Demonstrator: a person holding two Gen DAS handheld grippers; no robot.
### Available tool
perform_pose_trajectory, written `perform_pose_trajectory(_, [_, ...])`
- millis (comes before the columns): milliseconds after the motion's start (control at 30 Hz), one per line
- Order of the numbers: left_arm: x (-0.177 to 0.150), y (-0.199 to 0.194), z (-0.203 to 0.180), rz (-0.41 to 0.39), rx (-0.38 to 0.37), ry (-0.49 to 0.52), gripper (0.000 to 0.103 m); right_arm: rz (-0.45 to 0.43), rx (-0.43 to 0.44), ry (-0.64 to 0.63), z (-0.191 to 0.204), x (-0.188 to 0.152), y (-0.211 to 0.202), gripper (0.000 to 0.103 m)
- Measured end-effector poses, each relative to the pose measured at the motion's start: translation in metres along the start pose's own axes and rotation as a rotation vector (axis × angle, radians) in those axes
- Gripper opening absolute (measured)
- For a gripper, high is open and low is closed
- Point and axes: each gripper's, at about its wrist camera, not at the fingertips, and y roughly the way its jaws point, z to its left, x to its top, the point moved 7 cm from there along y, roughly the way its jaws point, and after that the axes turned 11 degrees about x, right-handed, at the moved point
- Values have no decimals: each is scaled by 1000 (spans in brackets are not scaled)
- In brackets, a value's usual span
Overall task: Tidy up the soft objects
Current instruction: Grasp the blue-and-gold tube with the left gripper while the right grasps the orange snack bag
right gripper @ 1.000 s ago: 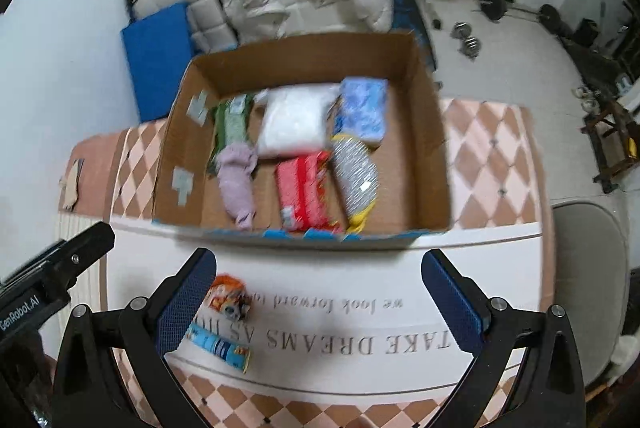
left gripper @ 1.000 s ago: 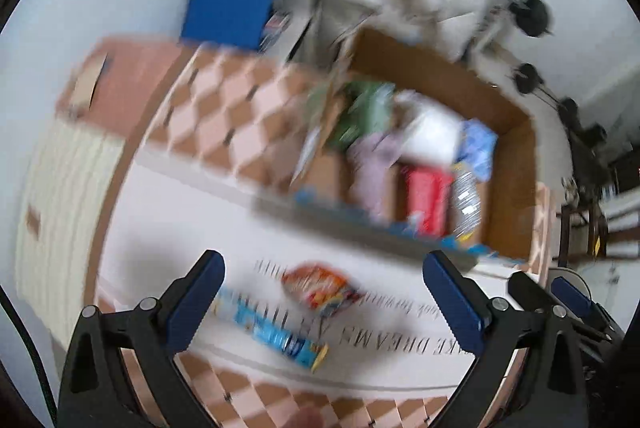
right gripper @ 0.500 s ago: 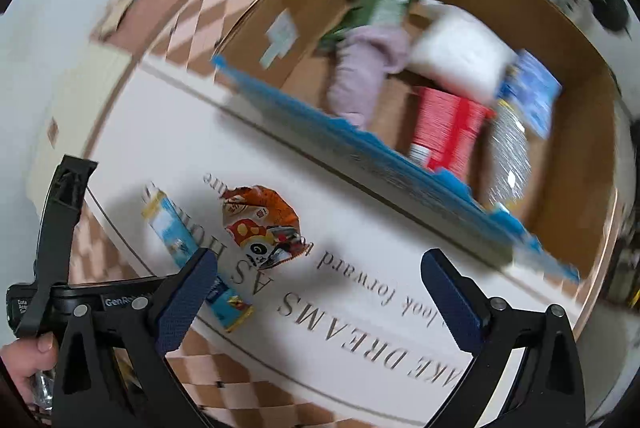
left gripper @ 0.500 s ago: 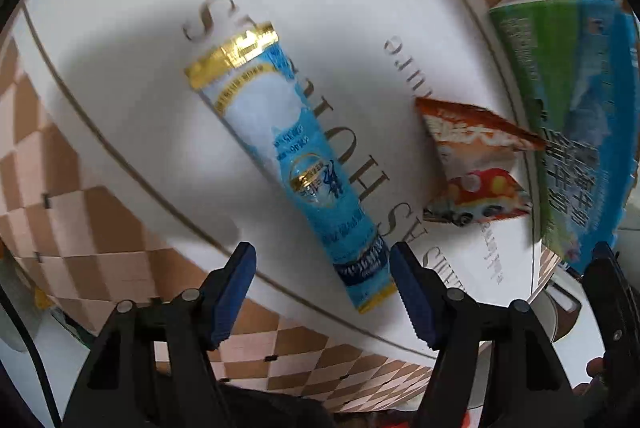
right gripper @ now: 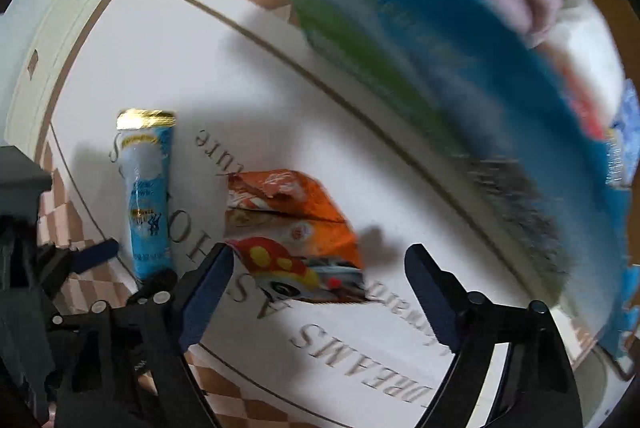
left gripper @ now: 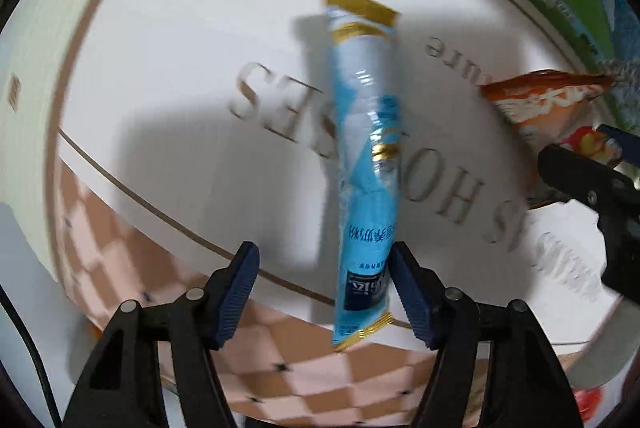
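My left gripper (left gripper: 322,292) points down at the white lettered surface (left gripper: 168,76). Its fingers (left gripper: 238,296) stand apart around the dark lower end of the blue tube packet (left gripper: 366,164); the right pad touches the packet's edge, the left pad is clear of it, so I see no grip. The packet lies flat, its long axis running away from my fingers, gold-crimped end farthest off.

My right gripper (right gripper: 320,292) also looks down, its fingers closing with the lower part of the orange snack bag (right gripper: 292,228) between them. The left pad meets the bag's corner; the right pad is well apart from it. The bag lies crumpled just beside the packet, near the blurred blue-and-green wall of the box (right gripper: 400,40), which holds soft things.
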Motion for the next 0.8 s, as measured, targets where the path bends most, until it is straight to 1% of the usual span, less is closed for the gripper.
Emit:
perform_pose_trajectory(67, [4, 0, 2, -14, 26, 25, 65, 15, 3, 5, 0, -3, 9, 68])
perform_pose_trajectory(100, [6, 0, 2, -16, 30, 31, 65, 21, -1, 9, -1, -5, 12, 66])
perform_pose_trajectory(133, [8, 0, 1, -22, 32, 30, 65, 23, -10, 17, -3, -8, 15, 58])
perform_pose_trajectory(167, [10, -1, 0, -31, 25, 27, 65, 28, -20, 31, -6, -13, 17, 56])
perform_pose_trajectory(233, [11, -5, -10, -48, 24, 38, 62, 28, 8, 79, -13, -26, 20, 56])
perform_pose_trajectory(267, [12, -7, -15, -57, 21, 49, 52, 27, 26, 106, -17, -34, 21, 55])
perform_pose_trajectory(300, [10, -11, -23, -67, 19, 72, 37, 23, 27, 131, -22, -44, 21, 55])
perform_pose_trajectory(333, [8, -14, -33, -79, 21, 106, 29, 15, 32, 158, -27, -55, 20, 55])
perform_pose_trajectory(367, [5, -16, -42, -86, 28, 134, 23, 9, 36, 171, -29, -62, 20, 55])
perform_pose_trajectory(467, [-8, -22, -75, -112, 27, 213, 21, 2, 46, 241, -37, -97, 22, 55])
perform_pose_trajectory(533, [-22, -25, -97, -127, 23, 266, 20, -2, 73, 316, -44, -124, 23, 55])
perform_pose_trajectory(633, [-44, -27, -124, -133, 1, 326, 18, -19, 116, 417, -56, -154, 24, 55])
perform_pose_trajectory(700, [-50, -30, -134, -129, -23, 331, 16, -36, 154, 496, -67, -172, 23, 55])
perform_pose_trajectory(800, [-57, -31, -137, -108, -68, 316, 14, -54, 160, 548, -80, -182, 20, 55])
